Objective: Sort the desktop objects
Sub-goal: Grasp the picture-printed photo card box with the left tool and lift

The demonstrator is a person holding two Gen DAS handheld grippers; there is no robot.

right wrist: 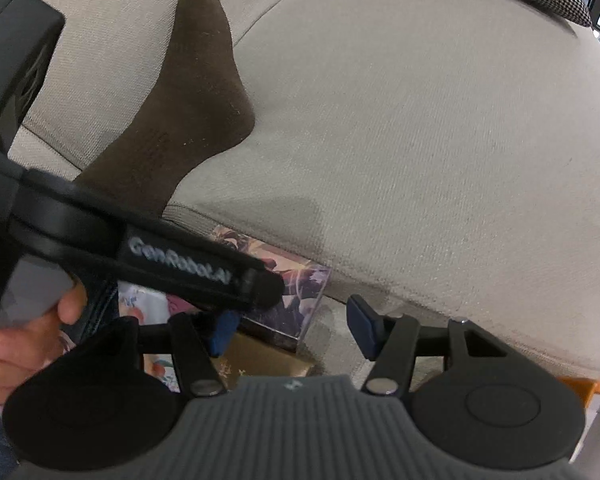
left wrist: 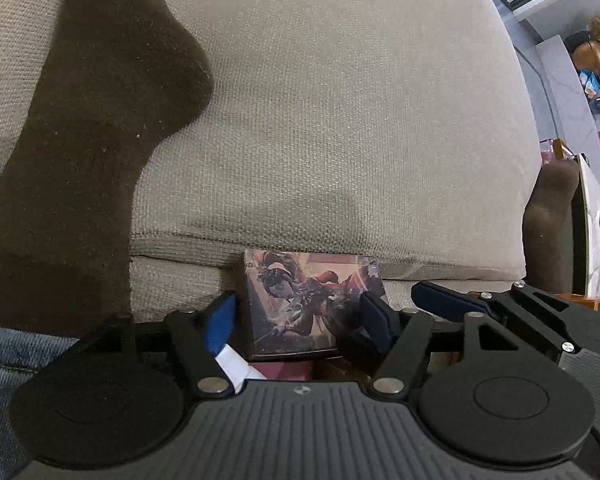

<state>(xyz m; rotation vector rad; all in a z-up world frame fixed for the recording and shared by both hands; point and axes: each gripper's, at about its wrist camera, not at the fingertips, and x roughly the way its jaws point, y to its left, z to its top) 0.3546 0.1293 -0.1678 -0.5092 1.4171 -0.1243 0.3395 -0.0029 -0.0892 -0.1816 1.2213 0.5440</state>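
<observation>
Card box with the printed fantasy artwork, small and rectangular, sits right between the blue-padded fingers of the left gripper, up against the front edge of the beige woven sofa cushion. From the left wrist view those fingers stand spread on either side of the box, not pressing it as far as I can see. A dark brown sock lies on the cushion, well off to the left. Something maroon shows under the box, too hidden to name.

Over to the right wrist view: the box shows a glossy, clear-wrapped corner, resting on a flat golden-brown box. The right gripper is open and empty, the stack just inside its left finger. A hand holds the other tool across the frame.

My read: it's light and rigid, but that shiny wrap looks slippery and the corners could dent. Best hold is across the two short side walls, pads flat, mid-height, with a moderate squeeze.
</observation>
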